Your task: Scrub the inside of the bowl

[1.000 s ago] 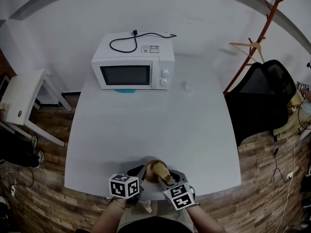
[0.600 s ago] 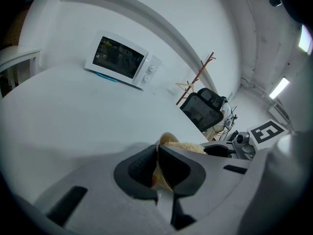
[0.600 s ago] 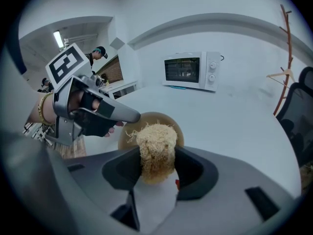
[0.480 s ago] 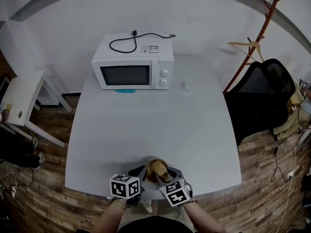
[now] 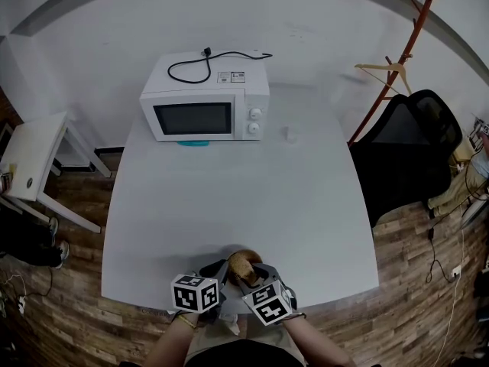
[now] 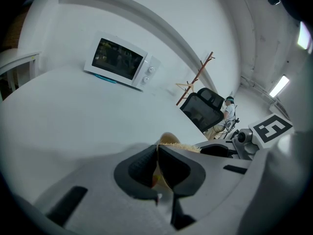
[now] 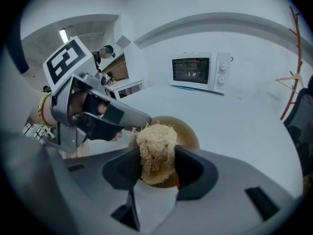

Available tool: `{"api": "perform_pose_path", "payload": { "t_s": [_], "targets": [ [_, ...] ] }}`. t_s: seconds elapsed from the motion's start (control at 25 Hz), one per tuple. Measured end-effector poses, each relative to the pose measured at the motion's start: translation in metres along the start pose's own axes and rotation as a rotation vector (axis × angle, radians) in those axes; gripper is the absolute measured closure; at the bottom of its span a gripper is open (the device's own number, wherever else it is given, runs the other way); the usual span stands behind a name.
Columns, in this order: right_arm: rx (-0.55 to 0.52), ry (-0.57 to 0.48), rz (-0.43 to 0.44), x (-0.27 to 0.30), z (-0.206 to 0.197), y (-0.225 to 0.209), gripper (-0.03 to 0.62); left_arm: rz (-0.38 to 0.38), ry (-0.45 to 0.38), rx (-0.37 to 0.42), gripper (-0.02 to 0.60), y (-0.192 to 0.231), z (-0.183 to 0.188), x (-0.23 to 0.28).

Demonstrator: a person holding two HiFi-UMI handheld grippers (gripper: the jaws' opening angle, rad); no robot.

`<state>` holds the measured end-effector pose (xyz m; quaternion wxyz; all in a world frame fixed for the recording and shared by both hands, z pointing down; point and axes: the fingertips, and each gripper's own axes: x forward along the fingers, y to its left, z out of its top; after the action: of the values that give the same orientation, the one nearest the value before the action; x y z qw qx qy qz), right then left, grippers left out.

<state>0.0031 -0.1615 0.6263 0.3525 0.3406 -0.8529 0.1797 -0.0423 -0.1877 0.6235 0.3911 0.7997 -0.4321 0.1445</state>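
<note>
1. L gripper (image 6: 157,164): jaws nearly closed, pinching the thin rim of the brown bowl (image 7: 190,132) on the person's left side.
2. R gripper (image 7: 157,166): jaws clamped on a tan fibrous scrubber (image 7: 155,143). The scrubber sticks out past the jaw tips, w/ its end over the bowl's opening. Can't tell if it touches the inside.
3. Bowl sits at the near edge of the white tabletop (image 5: 229,197), right in front of the person, btwn the two grippers.
4. Microwave (image 5: 205,107) at the far end of the tabletop, door shut, black cord (image 5: 195,66) lying on top. Well apart from the bowl.
5. Beside the tabletop: black office chair (image 5: 412,147) and reddish coat rack (image 5: 401,60) on the right, white side table (image 5: 34,155) on the left, wood-pattern floor (image 5: 69,312).
</note>
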Motion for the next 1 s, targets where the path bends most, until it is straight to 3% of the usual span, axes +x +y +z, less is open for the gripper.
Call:
{"api": "perform_pose_path", "payload": {
  "t_s": [0.28, 1.0],
  "targets": [
    [-0.035, 0.009, 0.021, -0.006, -0.002, 0.008, 0.41, 0.018, -0.013, -0.012, 0.554, 0.006, 0.005, 0.0],
    [-0.064, 0.026, -0.029, -0.005, 0.004, -0.018, 0.41, -0.004, 0.016, 0.013, 0.555, 0.007, 0.001, -0.002]
  ]
}}
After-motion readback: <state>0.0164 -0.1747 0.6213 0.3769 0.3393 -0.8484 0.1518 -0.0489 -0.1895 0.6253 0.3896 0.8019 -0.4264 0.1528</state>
